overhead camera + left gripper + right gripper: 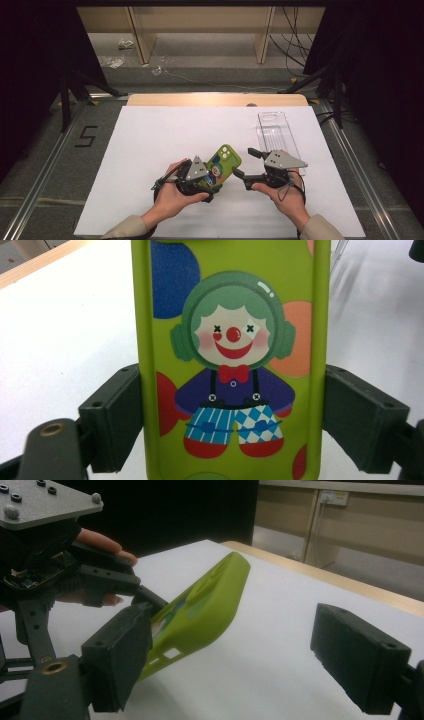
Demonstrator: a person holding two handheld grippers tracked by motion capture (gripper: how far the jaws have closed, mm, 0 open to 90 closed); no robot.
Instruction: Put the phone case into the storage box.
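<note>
A lime-green phone case [225,162] with a cartoon clown printed on its back is clamped by its long sides in my left gripper [212,181]. In the left gripper view the clown side of the case [232,350] faces the camera, and both black jaws of the gripper [235,422] press on its edges. My right gripper [246,163] stands open just to the right of the case, holding nothing. In the right gripper view the case [210,600] tilts up off the table beyond the left jaw of this open gripper [240,660].
A clear plastic case [276,135] lies on the white sheet [160,135] at the back right, just beyond my right gripper. The table's wooden edge [215,99] runs along the far side. Black stands and cables flank the table.
</note>
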